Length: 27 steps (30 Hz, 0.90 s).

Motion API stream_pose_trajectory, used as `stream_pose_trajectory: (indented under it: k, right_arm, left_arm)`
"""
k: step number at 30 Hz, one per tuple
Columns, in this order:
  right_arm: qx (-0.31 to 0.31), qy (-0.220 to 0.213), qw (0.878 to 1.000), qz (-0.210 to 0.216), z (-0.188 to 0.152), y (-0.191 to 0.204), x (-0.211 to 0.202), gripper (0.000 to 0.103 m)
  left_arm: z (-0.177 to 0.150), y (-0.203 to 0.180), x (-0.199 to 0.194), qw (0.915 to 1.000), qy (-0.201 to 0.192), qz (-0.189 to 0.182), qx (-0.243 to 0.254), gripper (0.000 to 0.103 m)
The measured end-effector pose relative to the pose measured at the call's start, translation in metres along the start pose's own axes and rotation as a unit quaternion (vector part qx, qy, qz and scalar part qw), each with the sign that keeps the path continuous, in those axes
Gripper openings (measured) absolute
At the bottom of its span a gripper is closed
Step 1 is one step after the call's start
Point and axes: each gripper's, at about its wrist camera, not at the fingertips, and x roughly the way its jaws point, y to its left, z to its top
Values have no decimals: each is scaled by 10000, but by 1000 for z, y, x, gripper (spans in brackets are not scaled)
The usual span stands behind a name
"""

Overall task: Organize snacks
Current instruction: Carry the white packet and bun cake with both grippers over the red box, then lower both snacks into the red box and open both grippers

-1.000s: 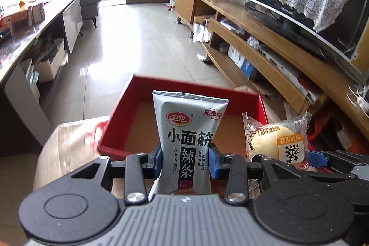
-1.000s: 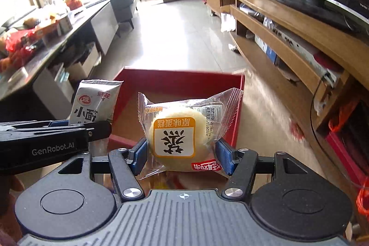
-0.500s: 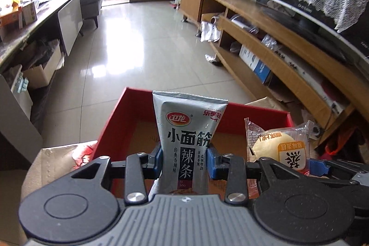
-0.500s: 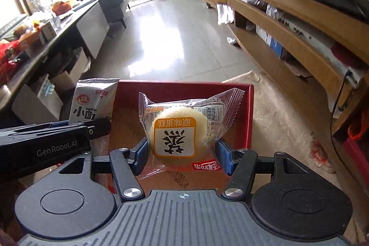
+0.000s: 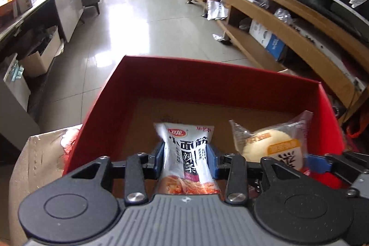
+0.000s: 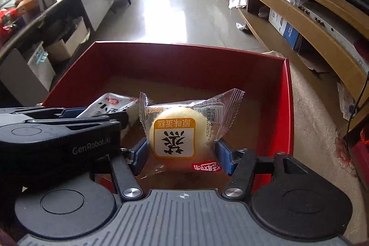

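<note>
Two grippers side by side over one red box [image 5: 322, 112], both tilted down into it. Left gripper [image 5: 186, 159] has its blue pads pinched tight on a grey foil snack packet [image 5: 184, 153], glossy, crinkled, flat pouch shape, printed top end forward and low in the box, near the brown cardboard floor. Right gripper [image 6: 182, 153] has its jaws partly apart and closed on a cake packet [image 6: 184, 126]: clear crimped plastic with zigzag ends, round pale yellow cake inside, orange-bordered label. Pads press the wrapper on both sides of the cake.

Box is cardboard, red walls, straight rim, plain brown bottom, mostly bare ahead of both packets, so plenty of open floor toward the far wall. Cake packet sits near the right wall, snack packet just left of it, the two packets close but whether they touch I cannot tell.

Left view shows silver wrapping [image 5: 41, 153] under the box's left side and the cake packet at its right edge. Right view shows beige carpet-like surface [image 6: 318, 121] right of the box and the left gripper's black body [image 6: 57, 130] from the side. Glossy tiled floor [image 5: 147, 22] beyond, wooden shelf unit [image 6: 299, 13] along the right.
</note>
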Motion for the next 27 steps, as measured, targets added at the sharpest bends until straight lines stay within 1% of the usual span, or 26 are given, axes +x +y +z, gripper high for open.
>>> stream_pose_trajectory:
  k: [4,8,13,17,19,21,27]
  right_arm:
    - [-141,36,9998,-96,-1,3,8,70]
    - [-145,53,9999,-45,-1,2,13,73]
    - [-224,67,9997,-94,-3,4,13,74]
    - [-323,148,9992,-173,-4,5,14,76]
    - [-379,194,9989,-219,-5,8,13,77]
    - [-417,299,9984,-225,-6,8,13,79]
    - [-524,509,9971,-208,-12,12,8,79]
  left_arm:
    - [-3,3,11,9999,26,137,31,35]
    - [-5,6,19,9998,86,170,32,37]
    - [-6,6,17,9994,111,307,84,40]
    - [-11,7,14,9990,234,381,77,44]
    - [-14,7,10,9987,276,409,93,44]
    - [-16,9,7,9982,411,422,93,44]
    - [-26,11,-1,9972,598,445,73,44]
